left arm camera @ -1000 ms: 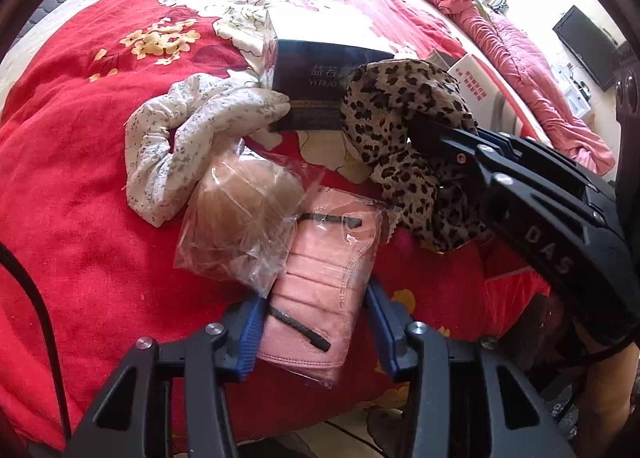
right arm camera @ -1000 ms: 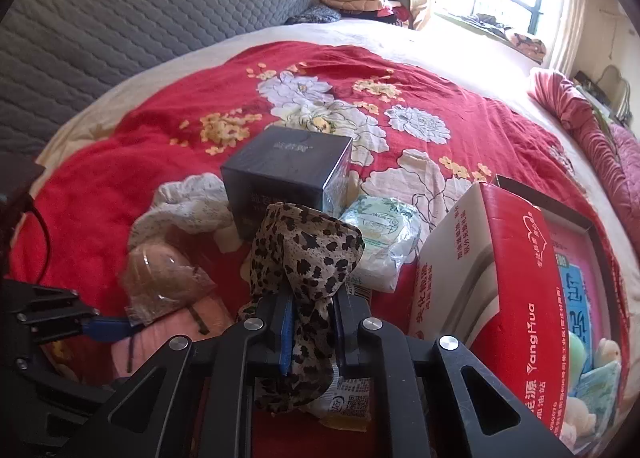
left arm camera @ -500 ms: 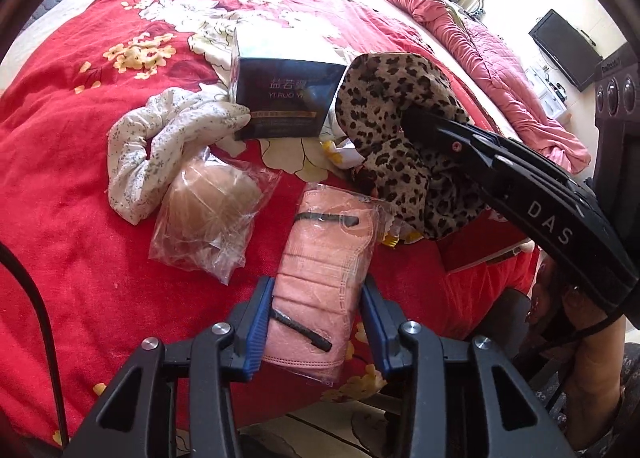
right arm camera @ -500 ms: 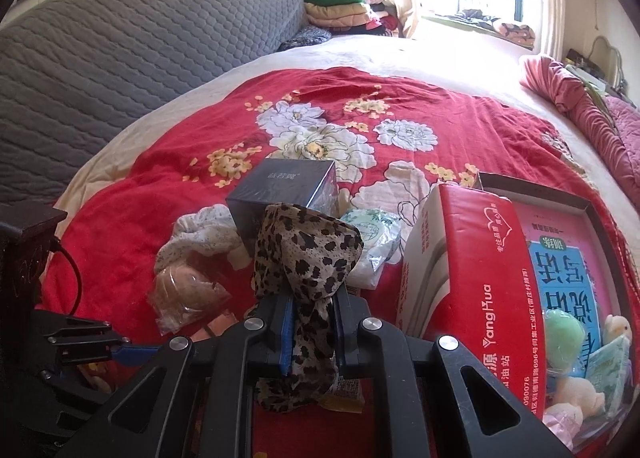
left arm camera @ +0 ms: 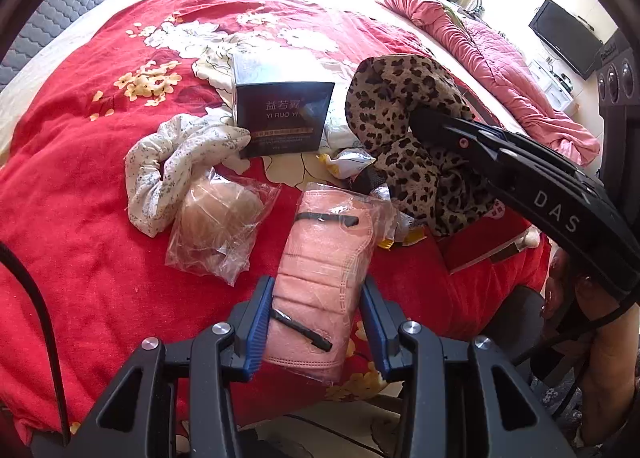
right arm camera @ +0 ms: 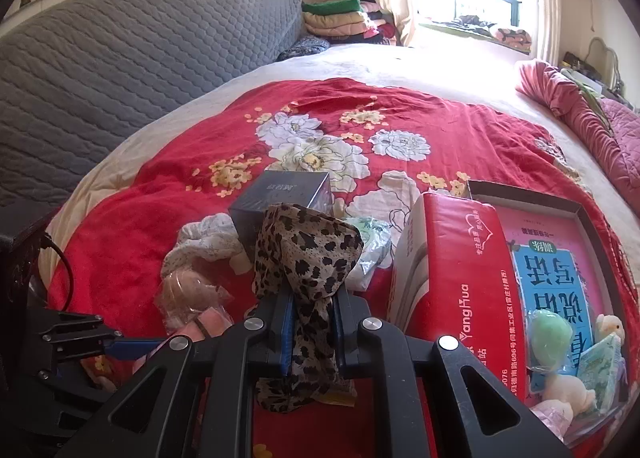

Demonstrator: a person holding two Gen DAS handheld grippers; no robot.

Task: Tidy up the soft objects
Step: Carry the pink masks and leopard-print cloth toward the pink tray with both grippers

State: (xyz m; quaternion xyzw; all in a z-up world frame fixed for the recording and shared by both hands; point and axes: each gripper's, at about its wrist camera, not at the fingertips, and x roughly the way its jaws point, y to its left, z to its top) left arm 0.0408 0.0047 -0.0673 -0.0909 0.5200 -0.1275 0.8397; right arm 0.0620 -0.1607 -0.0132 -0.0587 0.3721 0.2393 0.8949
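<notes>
Honestly, maybe halfway. The left gripper (left arm camera: 316, 322) is clamped on the bagged pink masks (left arm camera: 324, 270) and the right gripper (right arm camera: 310, 322) pinches the leopard cloth (right arm camera: 306, 254), both lifted. A few soft bits already sit in the red box (right arm camera: 460, 258) at 4 o'clock; the white scrunchie (left arm camera: 172, 162) and bagged puff (left arm camera: 218, 226) wait at 10 o'clock on the bed.

Right tool (right arm camera: 310, 322) clamped on leopard-print cloth (right arm camera: 308, 254), above red floral blanket (right arm camera: 340, 114); red box (right arm camera: 460, 270) just right.
</notes>
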